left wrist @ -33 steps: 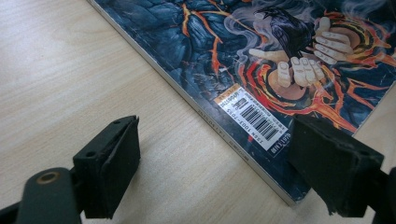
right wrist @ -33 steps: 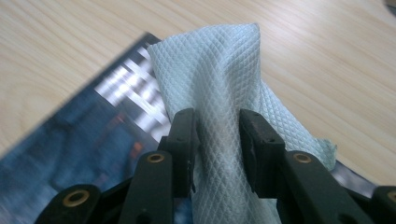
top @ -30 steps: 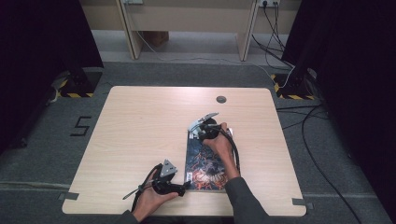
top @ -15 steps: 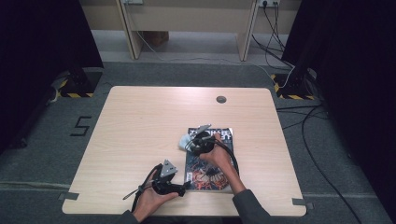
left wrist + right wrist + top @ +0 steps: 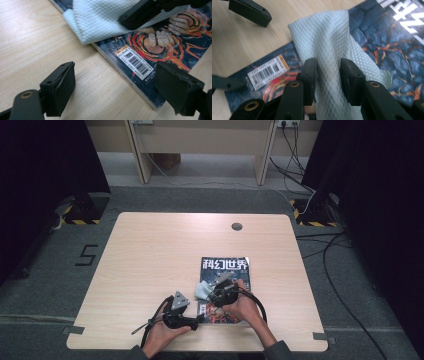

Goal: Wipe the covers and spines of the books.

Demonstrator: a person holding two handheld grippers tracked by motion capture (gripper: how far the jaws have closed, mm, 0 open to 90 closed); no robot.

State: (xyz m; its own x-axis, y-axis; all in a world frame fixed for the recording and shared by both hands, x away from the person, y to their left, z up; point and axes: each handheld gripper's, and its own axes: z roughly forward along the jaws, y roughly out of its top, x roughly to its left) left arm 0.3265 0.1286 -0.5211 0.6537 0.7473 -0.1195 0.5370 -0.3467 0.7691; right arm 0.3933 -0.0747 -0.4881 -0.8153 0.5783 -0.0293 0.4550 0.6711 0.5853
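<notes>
The right gripper [image 5: 328, 75] is clamping the white cloth [image 5: 332, 42] against the magazine [image 5: 226, 287] cover to wipe it, while the left gripper [image 5: 125, 87], jaws spread, is straddling the magazine's near corner to steady it.

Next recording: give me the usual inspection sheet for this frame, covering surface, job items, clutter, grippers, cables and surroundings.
Surface: light wooden table, with a round grommet hole near the far edge.
Job's things: magazine lying flat at the near right; white cloth resting on its cover.
Clutter: nothing seen.
Grippers: right gripper shut on the cloth; left gripper open, jaws either side of the magazine's near corner.
Cables: one trails from each gripper; more on the floor at right.
Surroundings: grey carpet, desk legs beyond, dark curtains at both sides.
</notes>
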